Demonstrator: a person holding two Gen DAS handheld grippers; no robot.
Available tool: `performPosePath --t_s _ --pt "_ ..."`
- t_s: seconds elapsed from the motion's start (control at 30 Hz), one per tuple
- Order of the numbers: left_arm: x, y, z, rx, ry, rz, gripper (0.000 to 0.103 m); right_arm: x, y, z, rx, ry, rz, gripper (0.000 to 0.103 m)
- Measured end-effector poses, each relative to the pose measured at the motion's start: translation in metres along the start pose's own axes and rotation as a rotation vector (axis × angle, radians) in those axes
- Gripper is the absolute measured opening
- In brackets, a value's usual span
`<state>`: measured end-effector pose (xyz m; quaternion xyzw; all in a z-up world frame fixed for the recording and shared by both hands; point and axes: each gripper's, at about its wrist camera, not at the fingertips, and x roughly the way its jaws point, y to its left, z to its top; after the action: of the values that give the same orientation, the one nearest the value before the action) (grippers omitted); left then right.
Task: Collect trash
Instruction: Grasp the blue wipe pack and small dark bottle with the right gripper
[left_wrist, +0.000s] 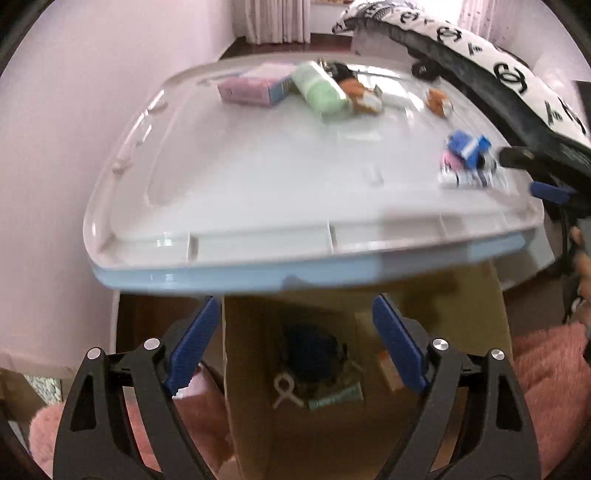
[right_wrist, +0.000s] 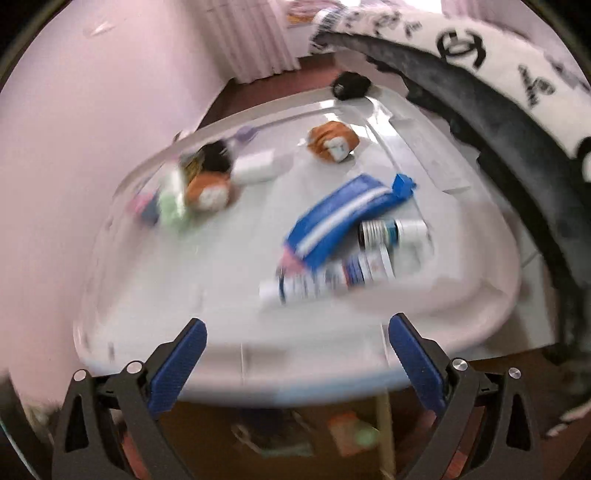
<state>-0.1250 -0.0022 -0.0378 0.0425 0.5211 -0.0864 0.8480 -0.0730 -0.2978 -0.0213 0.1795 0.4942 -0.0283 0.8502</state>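
- Two tools frame the scene: the left tool (left_wrist: 291, 314) stands wide with nothing between its blue pads, low in the left wrist view, above an open cardboard box (left_wrist: 369, 369) that fills the bottom centre.
- Inside that box lie collected scraps, among them a dark blue lump (left_wrist: 310, 354), a white looped piece (left_wrist: 283, 387) and a greenish tube (left_wrist: 336, 398).
- Above the box, across the middle of the frame, spreads a pale plastic lid with a light-blue edge, serving as the desk (left_wrist: 258, 177).
- Trash remains on it: a pink-and-blue carton (left_wrist: 251, 88) and a light green roll (left_wrist: 321, 92) at upper centre, orange wrappers (left_wrist: 364, 98) just right of the roll, and a blue packet (left_wrist: 467, 146) over white tubes near the right edge.
- The right tool (right_wrist: 297, 350) also stands wide and empty, low in the right wrist view, over the near rim of the desk (right_wrist: 314, 376).
- In that blurred view the blue packet (right_wrist: 343, 221) lies right of centre, resting on white tubes (right_wrist: 332, 280).
- An orange wrapper (right_wrist: 334, 142) sits at upper centre, well apart from the packet; the green roll (right_wrist: 170, 206) lies at left.
- A black-and-white patterned fabric (right_wrist: 480, 48) arcs across the upper right.
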Motion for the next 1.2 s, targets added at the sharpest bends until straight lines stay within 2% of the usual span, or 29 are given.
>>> performPosePath --t_s 0.1,0.23,0.37,0.43,0.47,0.5,0.6,0.67,0.77,0.87,0.97,1.03,1.07,1.1,1.2 --pt "0.006 -0.004 0.014 -0.032 -0.010 0.000 0.083 0.033 -0.007 0.034 0.104 0.035 -0.003 0.097" --pt "0.011 0.001 0.029 -0.064 -0.029 0.004 0.083 0.071 -0.022 0.056 0.225 0.089 -0.108 0.096" --pt "0.015 0.005 0.035 -0.076 -0.040 -0.008 0.083 0.090 -0.022 0.070 0.238 0.103 -0.196 0.090" --pt "0.017 0.006 0.037 -0.080 -0.040 -0.013 0.083 0.097 -0.013 0.076 0.172 0.095 -0.271 0.073" --pt "0.019 0.007 0.037 -0.079 -0.039 -0.015 0.083 0.097 -0.009 0.078 0.142 0.086 -0.292 0.040" --pt "0.019 0.007 0.037 -0.077 -0.038 -0.015 0.083 0.096 -0.006 0.080 0.120 0.074 -0.283 0.029" --pt "0.021 0.008 0.037 -0.080 -0.037 -0.017 0.083 0.094 -0.003 0.082 0.105 0.088 -0.221 0.027" --pt "0.021 0.008 0.037 -0.082 -0.031 -0.022 0.083 0.084 -0.001 0.081 0.093 0.061 -0.196 0.027" --pt "0.017 0.005 0.038 -0.069 -0.046 -0.029 0.083 0.046 0.002 0.078 0.050 -0.001 -0.115 0.027" --pt "0.013 -0.008 0.043 -0.028 -0.054 -0.064 0.083 0.010 0.000 0.072 0.020 -0.047 -0.075 0.027" --pt "0.012 -0.040 0.058 0.072 -0.051 -0.174 0.083 -0.038 -0.011 0.059 -0.003 -0.105 -0.030 0.027" --pt "0.016 -0.074 0.071 0.207 -0.033 -0.247 0.083 -0.060 -0.020 0.051 -0.005 -0.133 -0.015 0.027" --pt "0.023 -0.098 0.080 0.317 -0.007 -0.302 0.083 -0.070 -0.024 0.049 -0.006 -0.147 -0.005 0.027" --pt "0.030 -0.115 0.084 0.385 0.011 -0.322 0.083 -0.081 -0.030 0.045 -0.007 -0.159 0.001 0.027" --pt "0.056 -0.158 0.098 0.555 0.049 -0.287 0.083 -0.100 -0.043 0.029 0.002 -0.170 0.026 0.027"
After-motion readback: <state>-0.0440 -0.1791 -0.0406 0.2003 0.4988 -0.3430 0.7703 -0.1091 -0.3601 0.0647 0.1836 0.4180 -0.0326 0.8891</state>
